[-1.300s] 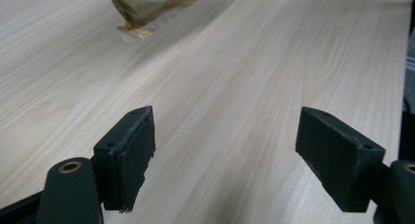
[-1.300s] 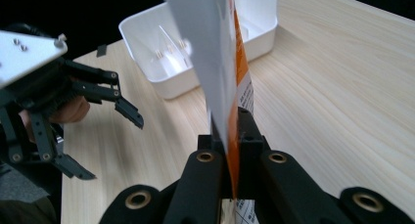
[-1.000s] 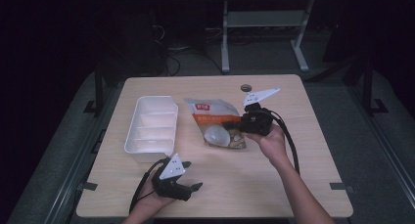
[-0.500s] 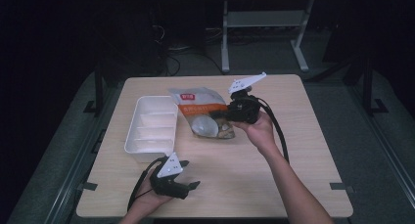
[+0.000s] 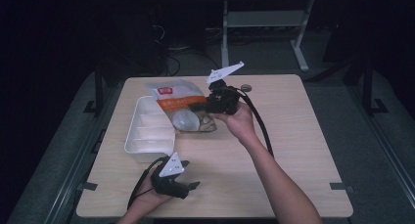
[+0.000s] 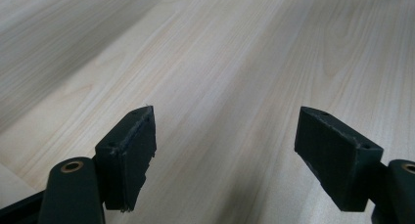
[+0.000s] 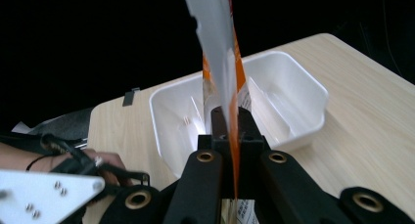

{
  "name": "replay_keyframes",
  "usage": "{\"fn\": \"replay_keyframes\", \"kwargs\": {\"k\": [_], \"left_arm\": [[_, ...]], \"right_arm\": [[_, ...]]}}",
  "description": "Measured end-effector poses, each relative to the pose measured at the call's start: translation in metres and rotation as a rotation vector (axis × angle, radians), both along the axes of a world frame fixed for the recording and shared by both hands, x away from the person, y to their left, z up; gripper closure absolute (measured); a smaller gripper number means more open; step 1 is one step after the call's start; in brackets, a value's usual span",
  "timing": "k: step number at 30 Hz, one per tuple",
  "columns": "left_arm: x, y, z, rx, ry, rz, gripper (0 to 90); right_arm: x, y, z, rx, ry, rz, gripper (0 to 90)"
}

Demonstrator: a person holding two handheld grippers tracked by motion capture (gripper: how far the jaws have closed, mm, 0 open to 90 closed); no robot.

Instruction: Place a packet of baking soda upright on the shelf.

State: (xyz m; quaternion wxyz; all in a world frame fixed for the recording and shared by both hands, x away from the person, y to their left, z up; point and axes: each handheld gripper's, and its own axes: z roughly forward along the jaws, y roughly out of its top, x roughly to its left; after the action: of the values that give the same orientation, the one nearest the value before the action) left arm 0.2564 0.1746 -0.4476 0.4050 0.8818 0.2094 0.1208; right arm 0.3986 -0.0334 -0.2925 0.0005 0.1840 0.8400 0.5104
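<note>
Two hand-held grippers are working over the wooden surface [image 5: 293, 150]. The right hand-held gripper [image 5: 201, 105] is clamping the edge of a snack bag [image 5: 180, 106], its jaws standing fully together on the thin film, as the right gripper view is showing with the bag [image 7: 220, 62] rising edge-on from between them. The bag is hanging partly over the right rim of a white divided tray [image 5: 147, 131] and partly over the bare surface beside it, just left of the surface's middle; whether its lower end is resting on anything cannot be told. The left hand-held gripper [image 5: 188, 186] is lying low near the front edge, jaws spread wide with nothing between them, looking along bare wood [image 6: 220, 62].

Assessment of handling: the bag is appearing light, soft and crinkly, with a glossy film that is likely slippery. A pale rounded bulge is showing through its clear lower part, so the contents are probably shifting and swinging the bag when carried. The sealed flat edge is judged the soundest place to take hold, since pinching the filled belly is risking crushing what is inside.
</note>
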Motion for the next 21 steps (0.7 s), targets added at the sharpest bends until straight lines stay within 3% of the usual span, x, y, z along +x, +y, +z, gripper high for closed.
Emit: {"fn": "replay_keyframes", "kwargs": {"k": [10,14,21], "left_arm": [[-0.001,0.000,0.000,0.001,0.000,-0.015,22.9],[-0.001,0.000,0.001,-0.036,0.018,-0.016,22.1],[0.001,0.004,0.001,-0.040,0.018,-0.006,22.1]], "right_arm": [[0.009,0.040,0.002,0.000,0.003,0.053,89.8],[0.014,0.053,0.001,0.001,-0.001,0.064,89.8],[0.025,0.073,-0.001,0.004,0.001,0.068,89.8]]}}
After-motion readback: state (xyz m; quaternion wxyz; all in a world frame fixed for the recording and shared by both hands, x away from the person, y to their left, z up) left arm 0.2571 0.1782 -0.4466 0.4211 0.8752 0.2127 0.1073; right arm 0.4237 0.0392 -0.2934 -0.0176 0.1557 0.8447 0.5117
